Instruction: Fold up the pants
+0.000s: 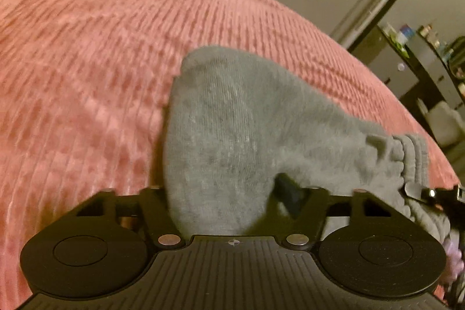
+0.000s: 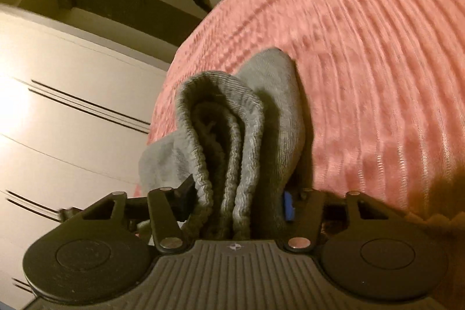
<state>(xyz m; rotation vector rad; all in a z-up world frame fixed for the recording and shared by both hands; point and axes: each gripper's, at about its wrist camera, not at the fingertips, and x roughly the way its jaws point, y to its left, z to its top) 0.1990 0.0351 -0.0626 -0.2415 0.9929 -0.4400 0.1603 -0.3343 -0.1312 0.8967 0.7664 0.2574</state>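
Jaws of both grippers, left (image 1: pixel 229 193) and right (image 2: pixel 235 193), clamp bunched grey fleece sweatpants (image 1: pixel 238 118) with ribbed waistband, over a pink ribbed bedspread (image 1: pixel 87 48).

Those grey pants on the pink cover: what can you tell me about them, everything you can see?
The grey pants are soft knit sweatpants, bunched rather than flat, on a ribbed pink bedspread. Their gathered elastic waistband is doubled into thick layers. The left gripper has a plain fabric fold between its fingers; the right gripper straddles the waistband end. Whether the pads press is hidden. The legs' ends are not visible.
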